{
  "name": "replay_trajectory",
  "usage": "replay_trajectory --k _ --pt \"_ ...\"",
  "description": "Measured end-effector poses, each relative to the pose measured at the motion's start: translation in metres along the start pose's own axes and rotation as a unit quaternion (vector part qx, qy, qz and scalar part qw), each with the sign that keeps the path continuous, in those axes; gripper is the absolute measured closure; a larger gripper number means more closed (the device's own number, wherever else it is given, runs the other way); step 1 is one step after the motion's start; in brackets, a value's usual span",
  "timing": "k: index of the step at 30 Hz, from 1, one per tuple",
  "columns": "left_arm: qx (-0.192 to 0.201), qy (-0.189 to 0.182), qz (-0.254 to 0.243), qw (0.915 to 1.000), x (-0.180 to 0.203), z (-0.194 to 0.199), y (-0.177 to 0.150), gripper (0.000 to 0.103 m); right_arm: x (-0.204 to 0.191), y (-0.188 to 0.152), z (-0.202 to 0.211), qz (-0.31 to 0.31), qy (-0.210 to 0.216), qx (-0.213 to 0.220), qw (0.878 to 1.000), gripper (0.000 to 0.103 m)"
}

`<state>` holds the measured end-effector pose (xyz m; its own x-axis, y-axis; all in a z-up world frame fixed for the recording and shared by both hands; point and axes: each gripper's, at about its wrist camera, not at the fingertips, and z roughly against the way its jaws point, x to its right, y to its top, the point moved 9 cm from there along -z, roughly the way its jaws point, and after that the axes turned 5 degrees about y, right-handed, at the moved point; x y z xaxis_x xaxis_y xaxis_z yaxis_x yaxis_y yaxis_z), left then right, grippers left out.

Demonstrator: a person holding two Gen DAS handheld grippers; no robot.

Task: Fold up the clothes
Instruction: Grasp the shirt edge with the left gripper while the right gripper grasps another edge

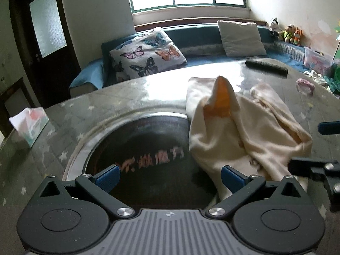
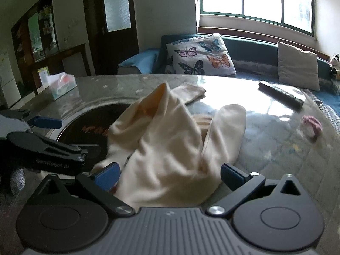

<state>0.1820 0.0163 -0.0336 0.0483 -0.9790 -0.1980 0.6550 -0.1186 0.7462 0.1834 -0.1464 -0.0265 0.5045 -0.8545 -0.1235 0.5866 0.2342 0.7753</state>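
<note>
Both jaws wide; cream garment [image 2: 170, 148] bunched, prob. untouched, on table [image 2: 276, 140].

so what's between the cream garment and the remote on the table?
Nothing: in the right wrist view, bare glossy table separates the cream garment from the remote. The pink item lies off to the side.
</note>
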Motion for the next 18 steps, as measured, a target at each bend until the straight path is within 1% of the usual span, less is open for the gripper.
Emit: replay_trajectory --k 1,3,5,6,7,8,10,13,14,16,18 --pt "0.003 -0.001 -0.002 1.0 0.0 -0.003 0.004 0.001 0.003 0.005 -0.003 -0.001 0.0 0.002 1.0 0.005" --pt "0.008 -0.004 -0.004 1.0 0.001 -0.009 0.011 0.004 0.007 0.016 -0.013 -0.002 0.001 0.003 1.0 0.006" --pt "0.009 -0.008 -0.005 0.9999 0.002 -0.015 0.016 0.007 0.009 0.029 -0.026 -0.001 0.002 0.002 1.0 0.012" --pt "0.01 -0.011 -0.005 0.9999 0.003 -0.018 0.019 0.008 0.011 0.034 -0.032 0.001 0.001 0.003 1.0 0.012" --pt "0.01 -0.014 -0.006 0.9998 0.003 -0.021 0.021 0.012 0.012 0.039 -0.037 0.003 -0.001 0.004 1.0 0.015" --pt "0.009 -0.017 -0.007 0.9998 0.003 -0.024 0.023 0.014 0.013 0.044 -0.043 0.005 -0.001 0.004 1.0 0.02" --pt "0.01 -0.022 -0.008 0.9997 0.004 -0.029 0.027 0.017 0.014 0.053 -0.054 0.005 0.004 0.003 1.0 0.022" --pt "0.01 -0.03 -0.011 0.9994 0.005 -0.038 0.033 0.021 0.016 0.067 -0.073 0.01 0.008 0.001 1.0 0.031" --pt "0.009 -0.032 -0.011 0.9994 0.005 -0.041 0.034 0.023 0.017 0.069 -0.076 0.01 0.009 0.001 1.0 0.035" --pt "0.007 -0.037 -0.012 0.9992 0.006 -0.047 0.038 0.024 0.019 0.074 -0.087 0.01 0.011 -0.005 1.0 0.041" --pt "0.008 -0.043 -0.015 0.9989 0.009 -0.05 0.04 0.024 0.022 0.079 -0.099 0.01 0.012 -0.011 1.0 0.043"
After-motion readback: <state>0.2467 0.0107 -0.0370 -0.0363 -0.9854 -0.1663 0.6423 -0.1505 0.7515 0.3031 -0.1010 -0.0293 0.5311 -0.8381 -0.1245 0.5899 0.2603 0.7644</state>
